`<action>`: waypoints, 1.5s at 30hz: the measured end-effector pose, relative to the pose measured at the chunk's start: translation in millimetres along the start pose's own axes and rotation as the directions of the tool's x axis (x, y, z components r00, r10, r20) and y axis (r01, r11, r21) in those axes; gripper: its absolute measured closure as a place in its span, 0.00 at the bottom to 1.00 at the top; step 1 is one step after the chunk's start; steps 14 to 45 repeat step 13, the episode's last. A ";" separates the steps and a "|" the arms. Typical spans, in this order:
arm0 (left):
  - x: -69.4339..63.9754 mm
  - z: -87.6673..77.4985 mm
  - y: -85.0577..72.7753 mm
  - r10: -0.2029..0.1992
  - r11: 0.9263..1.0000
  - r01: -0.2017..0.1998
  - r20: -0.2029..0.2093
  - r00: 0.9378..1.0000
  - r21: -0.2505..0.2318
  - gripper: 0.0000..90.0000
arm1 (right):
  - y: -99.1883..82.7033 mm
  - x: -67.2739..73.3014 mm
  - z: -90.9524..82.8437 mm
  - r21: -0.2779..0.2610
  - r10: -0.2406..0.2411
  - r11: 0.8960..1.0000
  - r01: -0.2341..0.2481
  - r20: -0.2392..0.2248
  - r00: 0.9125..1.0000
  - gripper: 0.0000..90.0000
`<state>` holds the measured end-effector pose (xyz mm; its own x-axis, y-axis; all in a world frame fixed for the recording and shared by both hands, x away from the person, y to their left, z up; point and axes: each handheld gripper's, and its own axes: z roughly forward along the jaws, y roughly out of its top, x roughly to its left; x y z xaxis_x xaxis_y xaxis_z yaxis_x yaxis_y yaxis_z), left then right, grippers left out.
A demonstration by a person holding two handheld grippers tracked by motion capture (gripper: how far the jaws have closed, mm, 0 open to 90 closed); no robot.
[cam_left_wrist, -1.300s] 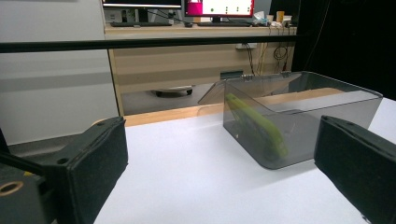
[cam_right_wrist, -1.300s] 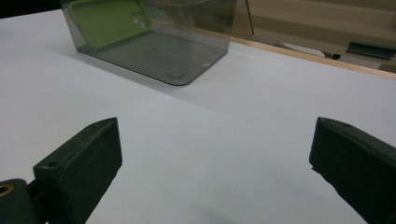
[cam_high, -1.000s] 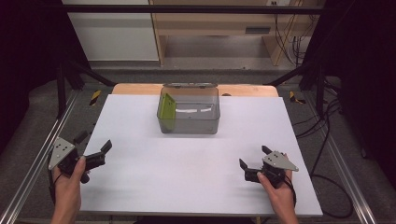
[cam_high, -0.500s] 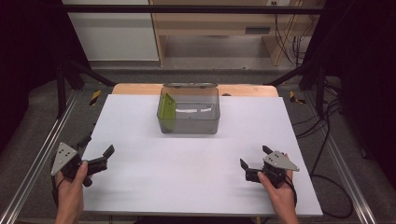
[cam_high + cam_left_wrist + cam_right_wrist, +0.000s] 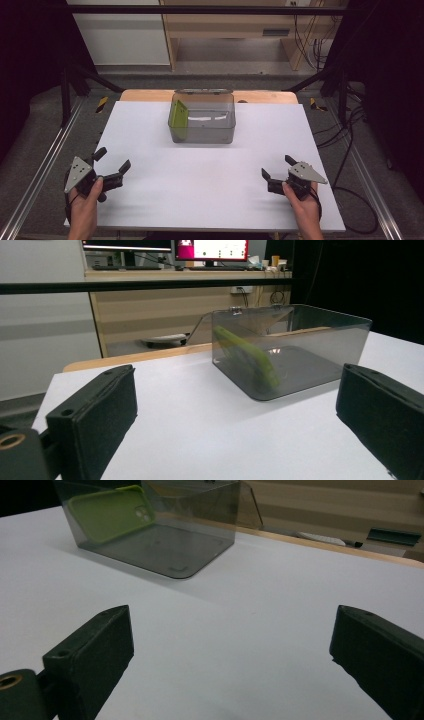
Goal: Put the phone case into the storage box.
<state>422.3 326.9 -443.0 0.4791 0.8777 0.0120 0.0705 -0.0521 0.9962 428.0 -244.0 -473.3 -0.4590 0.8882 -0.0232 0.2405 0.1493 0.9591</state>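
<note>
Both claws, left claw [image 5: 111, 161] and right claw [image 5: 276, 167], gape near the table's [image 5: 210, 200] front edge, well apart from the box [image 5: 203, 131].

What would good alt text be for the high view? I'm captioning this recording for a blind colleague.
A clear grey plastic box sits at the far middle of a white table, with a green phone case leaning against its left inner wall. At the near edge, a person's hands hold the left gripper and the right gripper, both open, empty and well apart from the box.
</note>
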 end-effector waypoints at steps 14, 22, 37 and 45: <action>-28.5 15.2 -7.1 0.031 0.999 -0.032 0.040 0.999 0.039 0.03 | -5.5 -23.6 -10.5 -0.045 0.066 0.997 -0.063 0.055 0.996 0.05; -28.5 15.2 -7.1 0.031 0.999 -0.032 0.040 0.999 0.039 0.03 | -5.5 -23.6 -10.5 -0.045 0.066 0.997 -0.063 0.055 0.996 0.05; -28.5 15.2 -7.1 0.031 0.999 -0.032 0.040 0.999 0.039 0.03 | -5.5 -23.6 -10.5 -0.045 0.066 0.997 -0.063 0.055 0.996 0.05; -28.5 15.2 -7.1 0.031 0.999 -0.032 0.040 0.999 0.039 0.03 | -5.5 -23.6 -10.5 -0.045 0.066 0.997 -0.063 0.055 0.996 0.05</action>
